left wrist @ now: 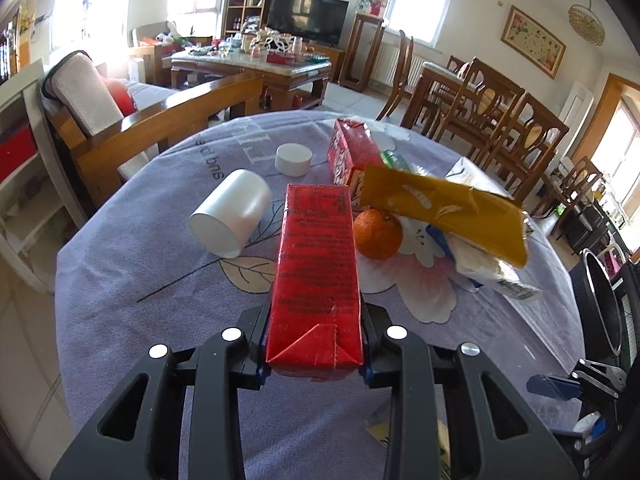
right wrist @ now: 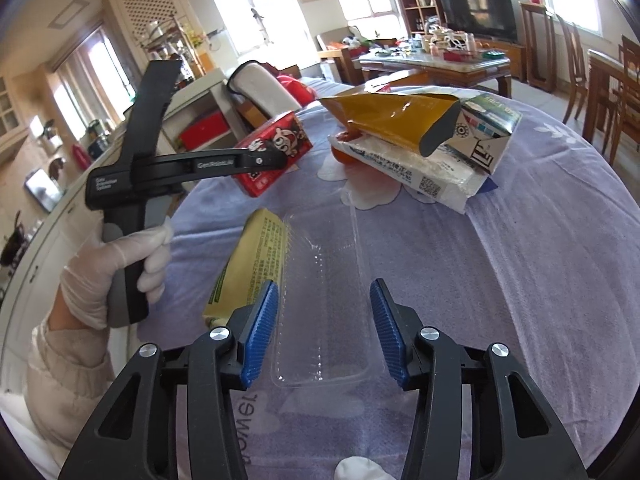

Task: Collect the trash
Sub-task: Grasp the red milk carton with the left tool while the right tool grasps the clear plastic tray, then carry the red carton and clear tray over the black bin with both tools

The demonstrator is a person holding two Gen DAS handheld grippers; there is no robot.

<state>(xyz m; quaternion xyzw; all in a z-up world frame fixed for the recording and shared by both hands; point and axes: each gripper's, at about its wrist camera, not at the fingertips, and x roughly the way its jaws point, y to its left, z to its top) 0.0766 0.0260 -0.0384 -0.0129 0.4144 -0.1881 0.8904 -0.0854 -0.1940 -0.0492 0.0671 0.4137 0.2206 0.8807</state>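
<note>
left gripper (left wrist: 316, 344) is pinching the red carton (left wrist: 316, 276), lifting it over the purple tablecloth (left wrist: 140, 320) | right gripper (right wrist: 324, 328) is sitting spread around a clear plastic tray (right wrist: 324, 300), pads not touching | orange (left wrist: 377, 234) is lying beside the yellow bag (left wrist: 444, 208)

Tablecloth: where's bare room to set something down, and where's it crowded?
Bare tablecloth lies right of the clear plastic tray, below the tissue pack. Another patch is left of the white cup. Crowded: the middle, around the orange, yellow pouch and red cartons.
</note>
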